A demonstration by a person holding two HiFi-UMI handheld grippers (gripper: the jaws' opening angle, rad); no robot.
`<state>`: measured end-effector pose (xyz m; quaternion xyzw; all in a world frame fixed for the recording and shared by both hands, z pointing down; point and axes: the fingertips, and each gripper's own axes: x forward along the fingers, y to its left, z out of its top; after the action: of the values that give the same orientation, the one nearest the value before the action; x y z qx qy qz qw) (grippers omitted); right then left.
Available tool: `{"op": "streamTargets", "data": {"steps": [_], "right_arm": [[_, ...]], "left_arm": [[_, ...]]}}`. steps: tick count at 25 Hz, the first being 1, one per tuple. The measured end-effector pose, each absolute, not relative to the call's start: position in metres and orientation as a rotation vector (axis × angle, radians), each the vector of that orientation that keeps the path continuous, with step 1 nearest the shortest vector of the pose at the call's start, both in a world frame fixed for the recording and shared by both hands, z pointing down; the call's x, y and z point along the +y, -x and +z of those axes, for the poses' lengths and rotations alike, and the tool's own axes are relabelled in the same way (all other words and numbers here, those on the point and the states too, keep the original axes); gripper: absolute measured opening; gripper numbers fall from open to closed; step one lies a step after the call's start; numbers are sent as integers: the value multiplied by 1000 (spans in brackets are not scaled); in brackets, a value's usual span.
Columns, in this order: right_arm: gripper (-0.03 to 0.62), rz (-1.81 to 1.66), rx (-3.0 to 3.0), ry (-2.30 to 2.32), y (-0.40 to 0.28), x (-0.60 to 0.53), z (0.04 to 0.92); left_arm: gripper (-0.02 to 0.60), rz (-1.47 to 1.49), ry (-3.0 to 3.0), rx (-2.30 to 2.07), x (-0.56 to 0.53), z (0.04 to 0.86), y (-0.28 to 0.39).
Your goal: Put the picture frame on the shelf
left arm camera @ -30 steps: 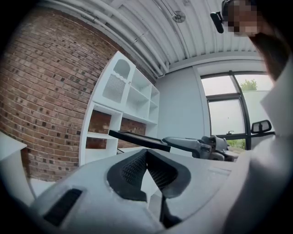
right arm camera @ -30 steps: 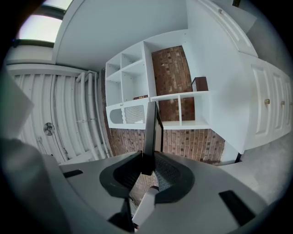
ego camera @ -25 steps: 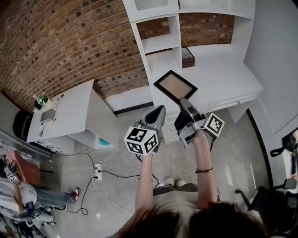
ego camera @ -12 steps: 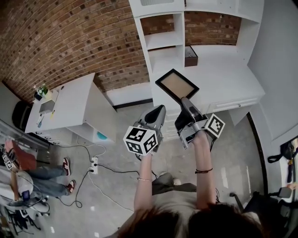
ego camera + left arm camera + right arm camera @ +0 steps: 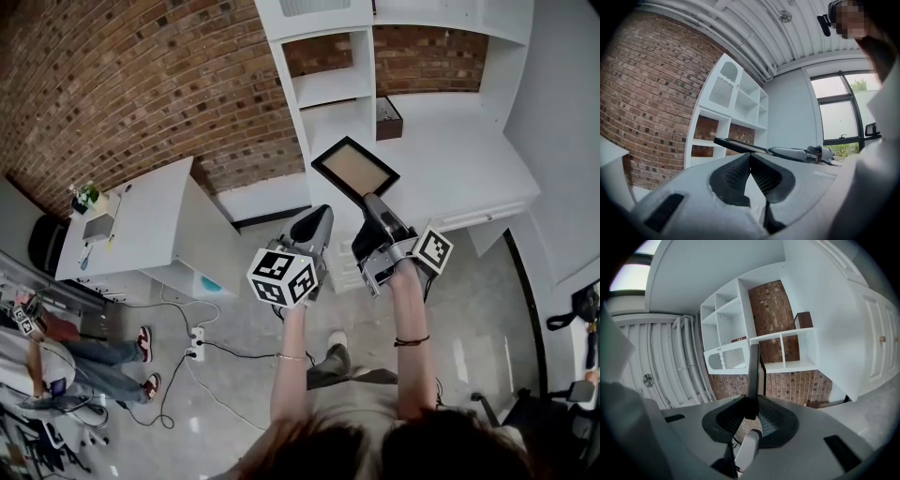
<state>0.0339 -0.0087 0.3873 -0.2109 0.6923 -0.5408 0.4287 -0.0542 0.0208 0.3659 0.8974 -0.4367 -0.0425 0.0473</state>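
The right gripper [image 5: 373,202] clamps the picture frame [image 5: 354,170] by one edge and holds it in the air in front of the shelf [image 5: 328,86], clear of it. The left gripper [image 5: 322,217] is clenched on nothing. Pickup is complete; placement on the shelf remains.

The white shelf unit [image 5: 441,159] fills the upper centre and right of the head view, with a small dark box [image 5: 387,118] on its broad lower surface. At the left, a white table [image 5: 150,223] carries a small green plant [image 5: 84,199] and a few small items. Below it, a power strip [image 5: 197,343] with cables lies on the grey floor [image 5: 469,319].
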Motion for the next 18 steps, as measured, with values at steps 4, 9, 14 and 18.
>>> {"op": "streamTargets", "data": {"steps": [4,9,14,18], "right_arm": [[71,-1338,1719,523,-27,-28,383],[71,-1329,1701,545,-27,-48,388],[71,-1324,1668,550,-23,-65,393],[71,-1327,1654,557,-16,-76,395]], "left_arm": [[11,-133,-2763,-1305,-3,358,58],[11,-124,-2783,-1261,-25,361,57],[11,-126,-2794,-1236,-45,362,63],[11,-132,-2791,-1216,-60,364,69]]}}
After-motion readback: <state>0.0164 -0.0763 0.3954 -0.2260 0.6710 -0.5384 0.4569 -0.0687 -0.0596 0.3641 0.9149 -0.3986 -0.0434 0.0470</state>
